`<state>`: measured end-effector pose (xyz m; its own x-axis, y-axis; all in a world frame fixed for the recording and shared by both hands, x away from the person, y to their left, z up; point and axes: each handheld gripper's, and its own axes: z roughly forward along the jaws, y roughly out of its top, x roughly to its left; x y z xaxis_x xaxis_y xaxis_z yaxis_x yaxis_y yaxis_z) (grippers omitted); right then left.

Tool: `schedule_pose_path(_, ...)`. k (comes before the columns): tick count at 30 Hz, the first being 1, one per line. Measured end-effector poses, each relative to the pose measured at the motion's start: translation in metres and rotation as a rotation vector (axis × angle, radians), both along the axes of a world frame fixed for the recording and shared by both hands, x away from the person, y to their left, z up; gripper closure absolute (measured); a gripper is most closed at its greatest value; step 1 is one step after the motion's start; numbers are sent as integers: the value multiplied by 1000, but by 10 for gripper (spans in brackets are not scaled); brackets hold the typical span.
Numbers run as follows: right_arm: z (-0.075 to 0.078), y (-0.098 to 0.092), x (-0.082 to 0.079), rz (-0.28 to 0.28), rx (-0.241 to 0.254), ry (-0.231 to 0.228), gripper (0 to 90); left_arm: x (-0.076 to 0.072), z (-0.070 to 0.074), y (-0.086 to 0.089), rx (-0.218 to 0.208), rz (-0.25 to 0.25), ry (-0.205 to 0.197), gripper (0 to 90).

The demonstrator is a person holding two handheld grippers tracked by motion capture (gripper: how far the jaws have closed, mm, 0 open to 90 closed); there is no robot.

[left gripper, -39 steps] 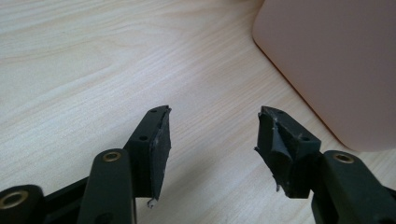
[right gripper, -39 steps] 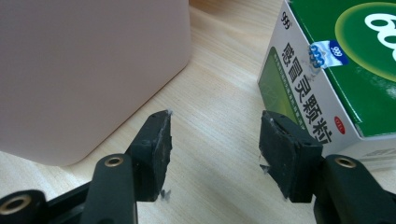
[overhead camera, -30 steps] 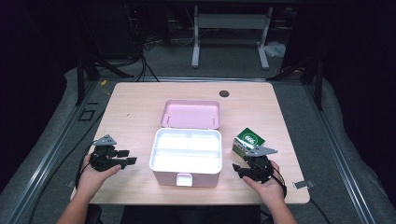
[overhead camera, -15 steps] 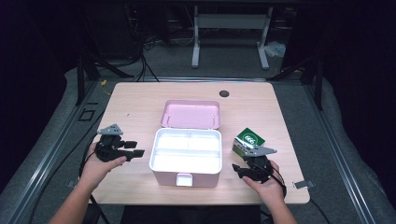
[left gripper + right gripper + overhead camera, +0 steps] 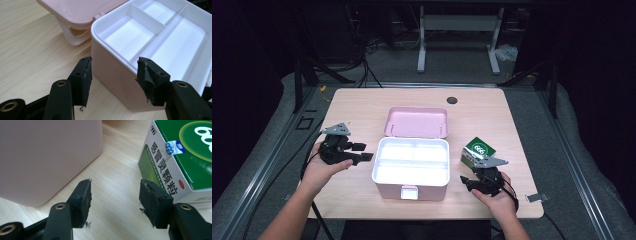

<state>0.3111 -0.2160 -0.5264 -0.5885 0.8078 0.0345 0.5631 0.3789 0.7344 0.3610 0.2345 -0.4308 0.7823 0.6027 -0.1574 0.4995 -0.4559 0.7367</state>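
A pink box [image 5: 411,181] with a white divided tray stands mid-table, its lid [image 5: 416,121] folded back behind it. My left gripper [image 5: 363,151] hovers just off the box's left side. Its jaws have just been closing a little but still stand open with nothing pressed between the pads, and the box's corner [image 5: 110,72] lies beyond the left gripper's [image 5: 113,62] tips. A green and white medicine carton [image 5: 479,149] sits right of the box. My right gripper [image 5: 473,174] rests low in front of it, open. In the right gripper view, the right gripper [image 5: 115,186] has bare tabletop between its jaws, with the pink wall [image 5: 50,157] left and the carton [image 5: 180,150] right.
The wooden table [image 5: 362,110] has a dark round cap [image 5: 452,100] near its far edge. A small metal clip [image 5: 534,197] juts from its right front edge. Dark floor and a desk frame lie beyond the table.
My left hand has lifted and moved away from the person, toward the box's left side. The right hand and the carton have stayed put.
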Motion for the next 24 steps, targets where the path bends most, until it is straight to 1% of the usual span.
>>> schedule_pose_path(2,0,0,0,2,0,1,427,1,1,-8,2,-15,2,464)
schedule_pose_path(3,0,0,0,2,0,1,427,1,1,-8,2,-15,2,471)
schedule_pose_path(5,-1,1,0,-8,-7,-8,427,2,1,-14,6,-33,2,477)
schedule_pose_path(6,-1,0,0,3,-2,4,427,3,2,-21,12,-53,6,486)
schedule_pose_path(8,-1,1,0,-6,-9,-4,426,3,2,-23,14,-60,6,495)
schedule_pose_path(9,-1,0,0,7,-5,4,426,3,2,-28,20,-72,3,495)
schedule_pose_path(10,-1,0,0,8,-4,3,426,3,2,-32,25,-86,2,505)
schedule_pose_path(13,-1,0,0,9,-4,4,427,3,3,-41,49,-113,-5,519)
schedule_pose_path(14,-1,1,0,-2,-11,-5,426,3,4,-45,60,-127,-4,540)
schedule_pose_path(15,-1,1,0,-2,-11,-5,426,3,4,-47,64,-131,-5,540)
schedule_pose_path(16,-1,1,0,-2,-11,-4,427,4,4,-50,81,-136,-15,551)
schedule_pose_path(17,-1,1,0,0,-10,-1,426,4,3,-53,97,-143,-16,570)
schedule_pose_path(18,-1,1,0,-2,-13,1,427,5,3,-55,109,-146,-12,586)
schedule_pose_path(23,-2,1,0,2,-16,5,426,7,3,-68,179,-188,-15,670)
schedule_pose_path(24,-2,1,0,3,-17,7,426,7,3,-73,197,-200,-8,707)
